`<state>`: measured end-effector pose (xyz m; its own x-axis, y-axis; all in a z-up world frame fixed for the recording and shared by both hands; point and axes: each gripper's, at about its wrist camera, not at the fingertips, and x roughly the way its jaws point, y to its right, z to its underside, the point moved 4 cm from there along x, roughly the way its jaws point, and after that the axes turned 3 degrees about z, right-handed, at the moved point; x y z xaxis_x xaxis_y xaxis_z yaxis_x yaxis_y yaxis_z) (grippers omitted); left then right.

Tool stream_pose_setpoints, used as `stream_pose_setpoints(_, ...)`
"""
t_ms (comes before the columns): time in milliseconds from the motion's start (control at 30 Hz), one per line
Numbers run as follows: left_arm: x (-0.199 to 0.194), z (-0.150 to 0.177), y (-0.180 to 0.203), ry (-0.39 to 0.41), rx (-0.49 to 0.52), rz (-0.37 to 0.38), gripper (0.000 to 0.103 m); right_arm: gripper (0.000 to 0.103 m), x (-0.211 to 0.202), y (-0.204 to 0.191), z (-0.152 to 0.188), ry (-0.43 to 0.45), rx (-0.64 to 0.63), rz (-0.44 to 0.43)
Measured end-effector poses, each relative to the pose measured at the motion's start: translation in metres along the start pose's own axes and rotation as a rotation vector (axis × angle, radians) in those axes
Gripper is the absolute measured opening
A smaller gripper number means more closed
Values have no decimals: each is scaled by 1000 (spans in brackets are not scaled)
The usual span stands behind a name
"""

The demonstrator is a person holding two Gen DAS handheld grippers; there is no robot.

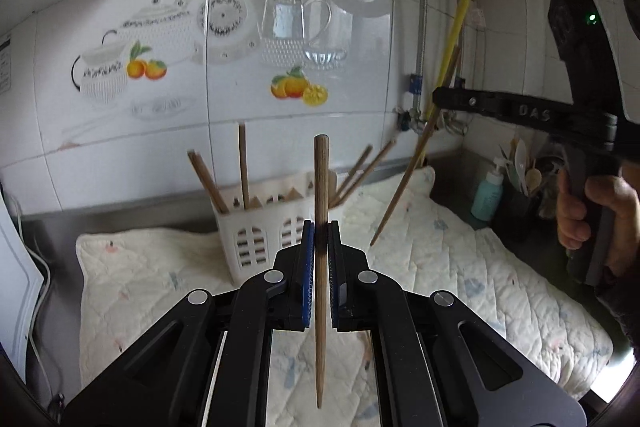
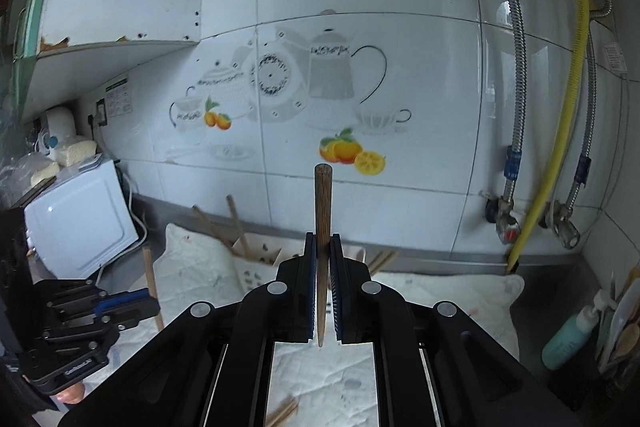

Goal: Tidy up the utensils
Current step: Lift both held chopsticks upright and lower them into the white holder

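Above quilted mat (image 1: pixel 460 267), chopstick (image 1: pixel 321 267) between gripper (image 1: pixel 321 231) pads.

Brightness: soft, even daylight, fairly bright; right wrist view cooler and a shade dimmer.
Source: window reflected in the glossy wall tiles (image 1: pixel 280 27), so light comes from behind the cameras.
Glare: pale window patches on tiles; small glints on the flexible metal hose (image 2: pixel 516 39).
Shadows: faint, diffuse on the quilted mat (image 1: pixel 460 267).
Distortion: strong fisheye; tile seams bow, corners black.
Blur: chopstick holder (image 1: pixel 256 227) and far chopsticks slightly smeared; edges soft.
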<state>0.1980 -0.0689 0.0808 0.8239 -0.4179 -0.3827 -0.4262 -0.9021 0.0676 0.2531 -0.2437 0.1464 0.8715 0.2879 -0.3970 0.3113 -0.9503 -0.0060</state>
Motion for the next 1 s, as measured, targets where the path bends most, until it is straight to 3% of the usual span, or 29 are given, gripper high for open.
stream_pose_setpoints(267,10,-65,-5,121,22,-25,5,6,30,12,-32,42,20,15)
stream_pose_setpoints(500,33,-122,-19,214,49,-95,5,6,59,20,-48,58,15,23)
stream_pose_setpoints(667,55,-141,-35,229,40,-129,5,6,77,24,-49,49,18,17)
stream_pose_setpoints(867,75,-150,-51,231,-5,-121,5,6,96,27,-45,35,19,10)
stream_pose_setpoints(1000,86,-147,-51,225,16,-141,5,6,104,29,-39,25,29,1)
